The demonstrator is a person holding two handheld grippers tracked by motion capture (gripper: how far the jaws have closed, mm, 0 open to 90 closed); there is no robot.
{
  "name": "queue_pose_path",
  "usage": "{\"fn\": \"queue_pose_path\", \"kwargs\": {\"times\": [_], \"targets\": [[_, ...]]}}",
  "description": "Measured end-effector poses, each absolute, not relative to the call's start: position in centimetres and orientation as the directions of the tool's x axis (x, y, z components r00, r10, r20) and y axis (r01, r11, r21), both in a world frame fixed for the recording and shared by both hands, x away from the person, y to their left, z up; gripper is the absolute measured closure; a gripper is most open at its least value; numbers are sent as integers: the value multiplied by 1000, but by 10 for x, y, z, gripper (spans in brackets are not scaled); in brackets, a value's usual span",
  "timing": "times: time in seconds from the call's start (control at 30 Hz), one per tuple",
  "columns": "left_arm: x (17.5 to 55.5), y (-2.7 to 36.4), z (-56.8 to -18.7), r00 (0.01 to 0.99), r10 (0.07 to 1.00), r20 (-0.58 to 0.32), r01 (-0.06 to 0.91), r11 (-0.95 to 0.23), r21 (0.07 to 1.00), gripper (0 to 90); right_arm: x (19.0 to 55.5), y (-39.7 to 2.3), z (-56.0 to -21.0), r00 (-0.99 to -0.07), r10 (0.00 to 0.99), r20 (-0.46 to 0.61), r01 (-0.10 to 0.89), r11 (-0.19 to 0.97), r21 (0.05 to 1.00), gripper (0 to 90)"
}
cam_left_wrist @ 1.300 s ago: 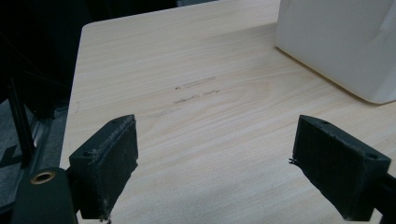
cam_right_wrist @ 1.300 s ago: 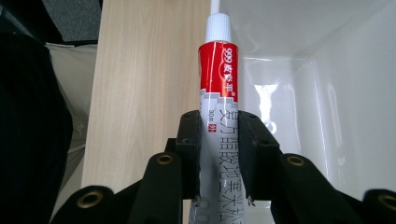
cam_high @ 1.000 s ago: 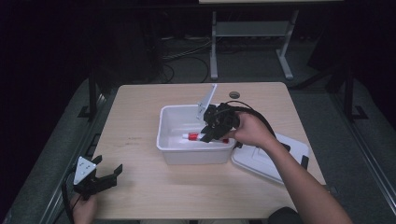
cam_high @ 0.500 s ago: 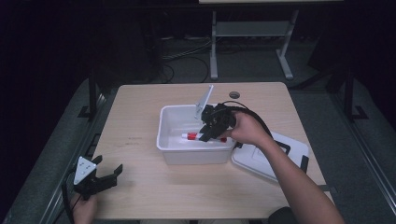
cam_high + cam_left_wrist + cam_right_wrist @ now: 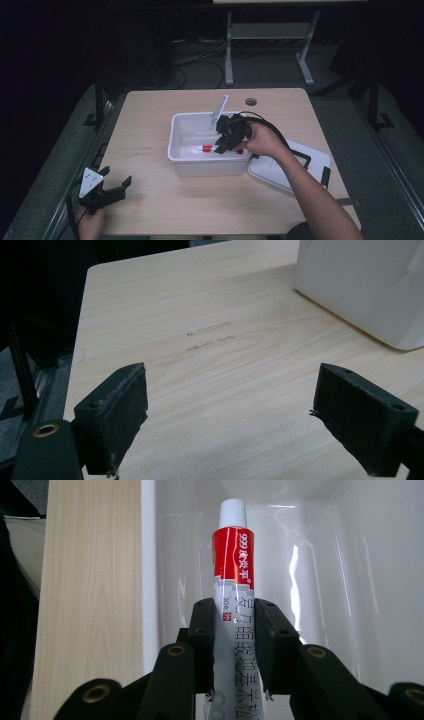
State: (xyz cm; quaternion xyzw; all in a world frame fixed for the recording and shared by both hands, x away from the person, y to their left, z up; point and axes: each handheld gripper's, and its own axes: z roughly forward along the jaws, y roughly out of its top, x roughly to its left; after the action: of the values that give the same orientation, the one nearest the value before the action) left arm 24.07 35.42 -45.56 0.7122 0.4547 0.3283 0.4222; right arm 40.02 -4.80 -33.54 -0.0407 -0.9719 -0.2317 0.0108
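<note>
A red and white tube [image 5: 233, 575] with a white cap points away from me, over the inside of a white plastic bin [image 5: 320, 565]. My right gripper [image 5: 235, 645] is shut on the tube's lower half, both pads pressed against it. From above, that gripper [image 5: 226, 142] reaches into the bin [image 5: 179, 150] with the tube [image 5: 206, 148] low inside, pointing left. My left gripper [image 5: 111, 191] rests near the table's front left corner, jaws wide apart. In the left gripper view its fingers [image 5: 115, 415] stand open over bare wood.
The bin's white lid [image 5: 300, 165] lies on the table to the bin's right, under the forearm. A white flat piece [image 5: 219, 111] leans up from the bin's back wall. A small round hole [image 5: 251, 102] sits near the table's far edge. The bin's outer wall [image 5: 360, 285] shows ahead of the left gripper.
My right gripper has sunk a little deeper into the bin with the tube still in it. The left gripper has stayed in place.
</note>
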Motion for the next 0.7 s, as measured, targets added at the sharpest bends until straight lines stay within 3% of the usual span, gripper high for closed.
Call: {"fn": "queue_pose_path", "kwargs": {"times": [0.7], "targets": [[241, 355, -455, 370, 925, 83, 369, -229, 901, 134, 409, -47, -357, -991, 103, 88, 132, 892, 432, 696]]}}
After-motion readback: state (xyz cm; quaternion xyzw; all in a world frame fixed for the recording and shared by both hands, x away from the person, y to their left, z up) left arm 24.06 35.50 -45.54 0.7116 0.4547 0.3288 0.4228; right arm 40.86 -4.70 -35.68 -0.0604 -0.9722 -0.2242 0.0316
